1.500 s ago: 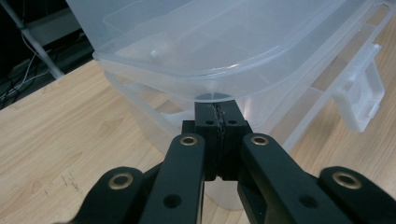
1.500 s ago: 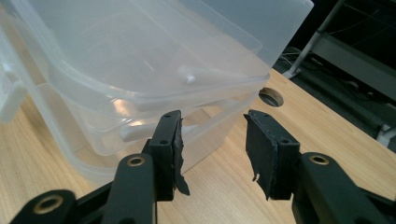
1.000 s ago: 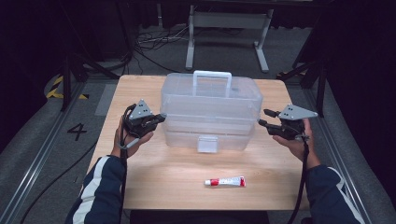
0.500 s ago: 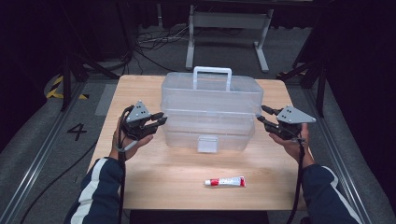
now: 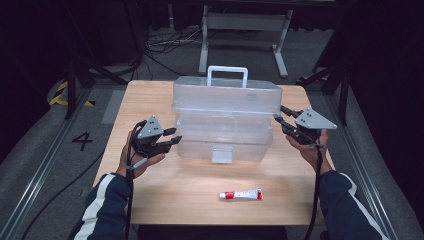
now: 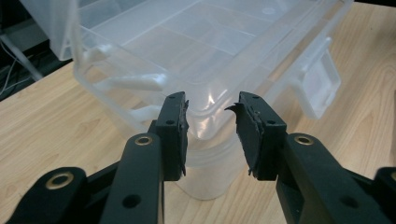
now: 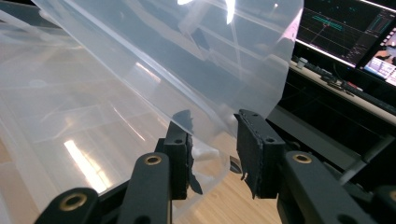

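At the table's middle, toward its far edge: clear plastic box (image 5: 220, 135), lid (image 5: 227, 97) lifted off the base.
Left gripper (image 6: 211, 122): jaws just opening, parted astride the base's corner, not pinching.
Right gripper (image 7: 212, 140): jaws just closing, lid edge between them, unpinched.
Advice: clamp the lid before raising it; steady the base.
Near edge: toothpaste tube (image 5: 241, 194), well apart.

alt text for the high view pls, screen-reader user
A clear plastic box sits on a wooden table, its lid raised. Left tongs and right tongs flank its ends, jaws apart. A red-and-white tube lies in front.
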Available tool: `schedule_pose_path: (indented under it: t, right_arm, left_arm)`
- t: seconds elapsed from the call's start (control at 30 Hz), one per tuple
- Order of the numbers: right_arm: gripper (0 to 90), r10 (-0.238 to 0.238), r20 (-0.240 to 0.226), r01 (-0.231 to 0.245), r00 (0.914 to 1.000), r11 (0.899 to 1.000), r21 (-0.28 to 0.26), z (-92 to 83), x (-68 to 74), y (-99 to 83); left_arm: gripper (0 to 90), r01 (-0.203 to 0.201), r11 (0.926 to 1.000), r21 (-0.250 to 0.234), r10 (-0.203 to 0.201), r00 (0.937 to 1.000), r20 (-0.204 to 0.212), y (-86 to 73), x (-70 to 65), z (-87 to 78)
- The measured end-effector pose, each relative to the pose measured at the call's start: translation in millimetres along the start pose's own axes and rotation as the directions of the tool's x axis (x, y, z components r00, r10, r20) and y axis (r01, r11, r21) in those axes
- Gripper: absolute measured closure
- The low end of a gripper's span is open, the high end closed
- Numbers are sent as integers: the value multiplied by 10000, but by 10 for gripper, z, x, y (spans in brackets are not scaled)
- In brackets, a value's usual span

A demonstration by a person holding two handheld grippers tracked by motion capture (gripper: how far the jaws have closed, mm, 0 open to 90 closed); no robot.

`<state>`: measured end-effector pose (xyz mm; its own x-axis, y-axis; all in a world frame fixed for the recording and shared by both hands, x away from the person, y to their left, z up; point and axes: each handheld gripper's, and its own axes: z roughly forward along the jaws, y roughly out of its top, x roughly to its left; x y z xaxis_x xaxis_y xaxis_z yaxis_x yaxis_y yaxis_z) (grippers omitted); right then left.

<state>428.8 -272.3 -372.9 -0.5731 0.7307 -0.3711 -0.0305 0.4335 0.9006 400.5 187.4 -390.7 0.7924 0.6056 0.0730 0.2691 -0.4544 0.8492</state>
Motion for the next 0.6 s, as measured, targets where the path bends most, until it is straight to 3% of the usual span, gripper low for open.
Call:
schedule_pose_path:
  t: [0.23,0.4,0.6]
  right_arm:
    - [692,-54,432,58,9991,10000,-73,33,-11,31]
    - [725,240,930,-211,9954,9993,-316,56,9,58]
    - [790,149,1452,-96,9893,9993,-374,51,12,88]
  left_arm:
    - [573,-206,9990,398,199,9997,172,-22,-47,96]
    - [561,-243,9993,271,239,9996,168,-9,-70,93]
    - [553,-515,9982,297,505,9981,352,21,-131,123]
